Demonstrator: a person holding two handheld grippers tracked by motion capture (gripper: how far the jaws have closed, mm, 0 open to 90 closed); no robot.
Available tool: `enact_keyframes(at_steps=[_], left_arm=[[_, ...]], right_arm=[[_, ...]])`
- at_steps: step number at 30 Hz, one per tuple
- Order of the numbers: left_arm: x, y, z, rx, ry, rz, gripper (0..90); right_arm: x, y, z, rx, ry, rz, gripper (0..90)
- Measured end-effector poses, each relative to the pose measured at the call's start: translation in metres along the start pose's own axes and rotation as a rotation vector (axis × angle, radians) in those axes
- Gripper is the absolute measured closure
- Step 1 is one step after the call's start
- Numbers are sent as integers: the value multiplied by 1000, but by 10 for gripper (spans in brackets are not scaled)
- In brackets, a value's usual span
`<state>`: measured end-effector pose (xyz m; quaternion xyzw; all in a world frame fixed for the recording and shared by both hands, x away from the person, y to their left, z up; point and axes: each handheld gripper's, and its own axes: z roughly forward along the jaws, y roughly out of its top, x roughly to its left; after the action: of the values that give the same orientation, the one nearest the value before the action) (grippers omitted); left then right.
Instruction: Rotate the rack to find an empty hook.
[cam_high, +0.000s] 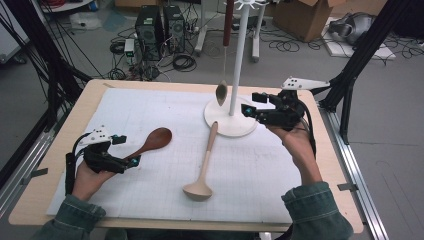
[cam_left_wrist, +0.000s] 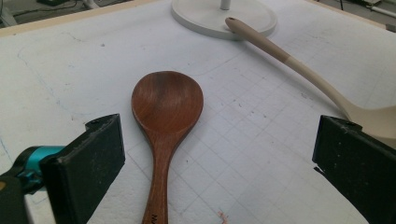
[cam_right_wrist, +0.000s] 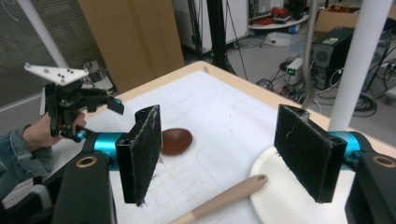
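Observation:
A dark wooden spoon (cam_high: 154, 141) (cam_left_wrist: 167, 107) (cam_right_wrist: 177, 141) lies on the white mat (cam_high: 150, 110), bowl pointing away from my left gripper (cam_high: 127, 150) (cam_left_wrist: 219, 135). That gripper is open, its jaws wide apart on either side of the spoon's handle without touching it. A beige ladle (cam_high: 202, 172) (cam_left_wrist: 299, 70) (cam_right_wrist: 224, 196) lies mid-mat with its handle tip resting on the white stand's round base (cam_high: 245, 127) (cam_left_wrist: 210, 18) (cam_right_wrist: 275, 200). My right gripper (cam_high: 254, 105) (cam_right_wrist: 217, 140) is open and empty, just right of the stand's pole (cam_high: 236, 65) (cam_right_wrist: 359, 60).
A long spoon with a dark red handle (cam_high: 223, 75) hangs from the stand's top, left of the pole. The left gripper (cam_right_wrist: 100, 121) also appears far off in the right gripper view. Computer towers, cables and a cardboard box sit on the floor beyond the table.

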<state>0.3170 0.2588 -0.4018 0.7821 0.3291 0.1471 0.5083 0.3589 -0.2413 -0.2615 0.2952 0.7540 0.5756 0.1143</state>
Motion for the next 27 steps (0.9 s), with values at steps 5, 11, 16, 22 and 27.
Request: enact_keyframes(at_steps=[5, 11, 16, 22, 27], left_arm=[[0, 0, 1, 5, -3, 4, 30], [0, 0, 1, 5, -4, 6, 73], [1, -1, 0, 7, 4, 0, 89], [0, -1, 1, 18, 8, 13, 105], [-1, -2, 2, 19, 5, 7, 121]], right_arm=[[4, -20, 6, 34, -3, 7, 278], [7, -42, 14, 65, -13, 19, 256], [12, -56, 17, 82, -39, 17, 232], [15, -70, 17, 92, -58, 25, 231], [17, -79, 16, 93, -69, 22, 232]])
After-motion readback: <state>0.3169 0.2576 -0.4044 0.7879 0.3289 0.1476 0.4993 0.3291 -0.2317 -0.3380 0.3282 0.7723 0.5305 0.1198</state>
